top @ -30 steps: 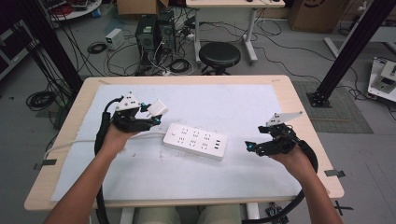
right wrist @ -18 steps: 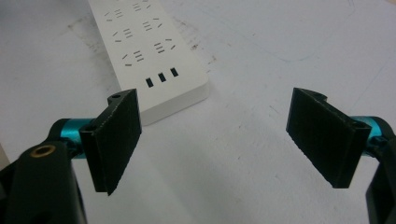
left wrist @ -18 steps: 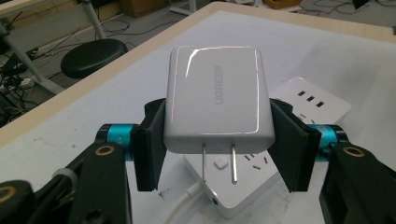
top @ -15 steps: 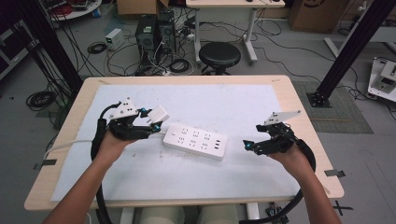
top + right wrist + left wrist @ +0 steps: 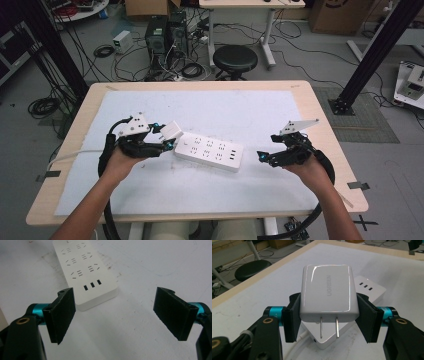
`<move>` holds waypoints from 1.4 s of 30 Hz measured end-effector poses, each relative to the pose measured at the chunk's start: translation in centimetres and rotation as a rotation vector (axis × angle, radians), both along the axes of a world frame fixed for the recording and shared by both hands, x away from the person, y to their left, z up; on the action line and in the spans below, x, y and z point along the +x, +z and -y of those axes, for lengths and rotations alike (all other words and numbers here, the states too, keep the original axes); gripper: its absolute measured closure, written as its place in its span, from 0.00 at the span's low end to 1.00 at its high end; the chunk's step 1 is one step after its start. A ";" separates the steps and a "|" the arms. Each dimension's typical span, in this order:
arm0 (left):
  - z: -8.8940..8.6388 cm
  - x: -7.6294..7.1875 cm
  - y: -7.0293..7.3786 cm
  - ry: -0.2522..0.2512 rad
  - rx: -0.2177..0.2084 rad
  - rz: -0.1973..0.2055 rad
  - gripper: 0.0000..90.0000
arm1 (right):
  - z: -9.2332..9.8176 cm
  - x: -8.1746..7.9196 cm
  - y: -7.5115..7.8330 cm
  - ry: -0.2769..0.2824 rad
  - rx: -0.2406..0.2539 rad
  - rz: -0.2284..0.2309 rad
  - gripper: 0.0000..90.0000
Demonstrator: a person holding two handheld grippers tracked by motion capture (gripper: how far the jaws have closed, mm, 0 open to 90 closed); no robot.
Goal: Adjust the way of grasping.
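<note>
White matting covered the tabletop (image 5: 300, 100); near its left edge the left gripper (image 5: 328, 315) clamped a light, rigid, slippery charger (image 5: 328, 293) by its flat sides, over the power strip (image 5: 210, 151); the right gripper (image 5: 122, 315) stood open

Grey floor (image 5: 300, 60) with tangled cables (image 5: 192, 70), black stool (image 5: 235, 59), computer towers (image 5: 167, 30).
</note>
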State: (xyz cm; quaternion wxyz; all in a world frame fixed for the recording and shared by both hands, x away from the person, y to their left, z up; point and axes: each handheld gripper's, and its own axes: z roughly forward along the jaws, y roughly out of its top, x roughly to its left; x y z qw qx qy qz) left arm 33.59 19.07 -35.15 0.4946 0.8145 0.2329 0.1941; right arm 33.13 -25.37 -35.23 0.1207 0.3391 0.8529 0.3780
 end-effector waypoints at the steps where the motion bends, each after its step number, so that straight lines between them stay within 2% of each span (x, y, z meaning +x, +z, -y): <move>1: 0.1 -0.1 0.0 -0.001 0.000 0.002 0.47 | -0.1 0.0 0.0 0.001 0.001 0.002 0.20; 8: 0.6 -1.1 -0.3 -0.043 0.016 0.012 0.47 | -0.7 -0.2 0.2 0.013 0.023 -0.003 0.20; 16: 1.8 -2.1 -0.9 -0.096 0.052 0.024 0.47 | -2.0 -0.4 -0.2 0.034 0.079 -0.055 0.20; 23: 3.4 -2.8 -1.1 -0.161 0.088 0.054 0.47 | -3.2 -0.9 0.3 0.085 0.165 -0.081 0.20; 29: 4.6 -3.1 -1.3 -0.199 0.103 0.063 0.47 | -4.5 -1.1 0.4 0.143 0.179 -0.094 0.20; 30: 5.1 -3.1 -1.3 -0.213 0.121 0.079 0.47 | -4.9 -1.1 0.4 0.156 0.206 -0.108 0.20; 31: 5.1 -3.1 -1.3 -0.213 0.121 0.079 0.47 | -5.1 -1.0 0.4 0.163 0.221 -0.120 0.20; 34: 5.8 -3.1 -1.4 -0.235 0.130 0.086 0.47 | -5.2 -1.0 0.4 0.167 0.238 -0.134 0.20; 35: 6.0 -3.2 -1.5 -0.244 0.133 0.090 0.47 | -5.6 -0.8 0.3 0.186 0.278 -0.161 0.20; 39: 6.4 -3.2 -1.6 -0.255 0.134 0.094 0.47 | -5.8 -0.7 0.3 0.191 0.292 -0.174 0.20; 40: 6.8 -3.3 -1.6 -0.276 0.131 0.107 0.47 | -6.0 -0.4 0.2 0.195 0.322 -0.205 0.20; 42: 7.0 -3.3 -1.6 -0.290 0.132 0.117 0.47 | -6.1 -0.4 0.2 0.193 0.330 -0.221 0.20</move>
